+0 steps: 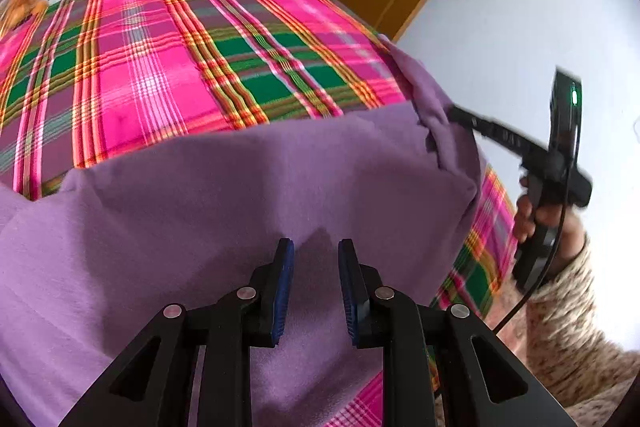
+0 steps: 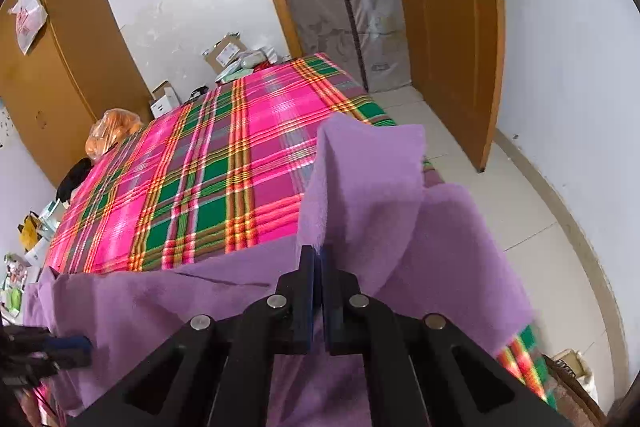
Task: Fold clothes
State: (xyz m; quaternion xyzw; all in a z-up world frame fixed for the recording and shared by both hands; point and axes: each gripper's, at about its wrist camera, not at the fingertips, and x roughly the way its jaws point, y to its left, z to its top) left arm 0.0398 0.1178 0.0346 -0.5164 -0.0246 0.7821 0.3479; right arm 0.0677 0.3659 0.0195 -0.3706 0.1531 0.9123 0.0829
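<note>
A bed (image 2: 208, 167) fills the middle of the room, covered by a plaid bedspread (image 1: 168, 67) in hot pink, green and orange stripes, woven flat and smooth. Behind it stand a wooden wardrobe (image 2: 60, 59), an open wooden door (image 2: 448, 27) and some cardboard boxes (image 2: 226, 51) against the white wall.

Across the near edge of the bed lies the purple garment (image 1: 240, 195), a soft, matte, fleece-like cloth with a slightly napped surface. Most of it rests flat on the bedspread, while its right corner is lifted into a peaked fold.

The right gripper (image 2: 318, 259) has its jaws pressed together on that raised corner of purple cloth, holding it above the bed. The left gripper (image 1: 316, 267) hangs over the near middle of the garment with its blue-padded jaws apart, nothing between them.

By my reading, the fold is just starting: one corner is picked up, the other not yet. The next move likely calls for the left gripper to pinch the near left edge, so both can carry the cloth over evenly without dragging the bedspread.
</note>
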